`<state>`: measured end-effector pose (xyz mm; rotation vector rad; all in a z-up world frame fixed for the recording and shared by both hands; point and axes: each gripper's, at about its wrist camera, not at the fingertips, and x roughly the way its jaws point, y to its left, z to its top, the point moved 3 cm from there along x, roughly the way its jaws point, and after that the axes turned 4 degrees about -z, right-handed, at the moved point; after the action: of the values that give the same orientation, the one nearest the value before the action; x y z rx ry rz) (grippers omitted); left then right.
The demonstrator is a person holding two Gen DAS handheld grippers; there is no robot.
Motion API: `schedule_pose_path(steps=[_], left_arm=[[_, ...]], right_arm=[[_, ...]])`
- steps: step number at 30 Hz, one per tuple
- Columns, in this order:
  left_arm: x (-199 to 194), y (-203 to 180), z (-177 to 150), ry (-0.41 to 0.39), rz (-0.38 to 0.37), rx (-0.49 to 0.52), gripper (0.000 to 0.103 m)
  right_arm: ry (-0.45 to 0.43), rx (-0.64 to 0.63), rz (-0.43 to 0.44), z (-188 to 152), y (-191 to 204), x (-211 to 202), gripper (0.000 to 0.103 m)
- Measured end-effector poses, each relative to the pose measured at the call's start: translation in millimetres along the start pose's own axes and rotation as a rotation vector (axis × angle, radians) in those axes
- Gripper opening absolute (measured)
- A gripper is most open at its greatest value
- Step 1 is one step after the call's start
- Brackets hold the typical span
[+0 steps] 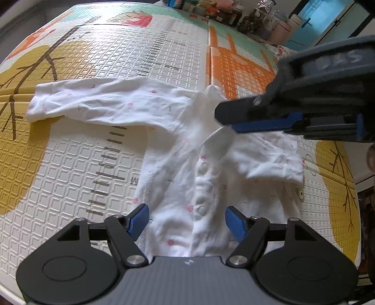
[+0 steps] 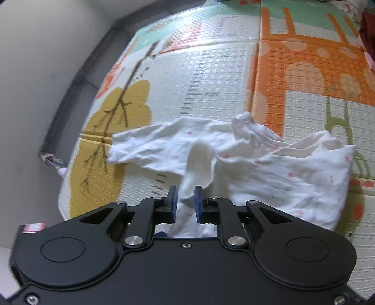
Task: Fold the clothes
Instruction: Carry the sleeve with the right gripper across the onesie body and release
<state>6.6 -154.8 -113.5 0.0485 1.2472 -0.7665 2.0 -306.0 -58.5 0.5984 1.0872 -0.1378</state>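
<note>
A white baby garment (image 1: 164, 150) with small pink flowers lies face up on the play mat (image 1: 70, 176). One sleeve (image 1: 70, 103) stretches out to the left, and the other sleeve (image 1: 269, 159) is folded in over the chest. My left gripper (image 1: 187, 211) hovers open over the snap placket (image 1: 202, 187), its blue pads wide apart on either side. My right gripper (image 1: 225, 122) reaches in from the right at the collar. In the right wrist view my right gripper (image 2: 185, 190) has its jaws a narrow gap apart, with a raised fold of the garment (image 2: 269, 173) loosely between them.
The mat is patterned with yellow trees and an orange giraffe (image 1: 236, 70). Cluttered jars and toys (image 1: 234, 11) line the far edge. A grey wall (image 2: 35, 70) and a loose cable (image 2: 52, 162) border the mat's left side.
</note>
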Motion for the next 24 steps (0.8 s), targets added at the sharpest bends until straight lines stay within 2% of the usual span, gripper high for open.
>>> schedule_pose_path(steps=[2,13,21,24], left_arm=[[0,2,1,-0.001,0.000,-0.008,0.074],[7,3,13,-0.030,0.018,-0.021,0.075],[15,-7,33,-0.057,0.031,0.017,0.073],[20,-12,39,-0.056,0.029,0.041,0.071]], right_arm=[[-0.024,0.008,0.001,3,-2,-5,0.022],[-0.066,0.154,-0.081,8,-54,-26,0.023],[-0.132,0.246,-0.218,0,-112,-48,0.023],[-0.138,0.298,-0.238,-5,-131,-53,0.023]])
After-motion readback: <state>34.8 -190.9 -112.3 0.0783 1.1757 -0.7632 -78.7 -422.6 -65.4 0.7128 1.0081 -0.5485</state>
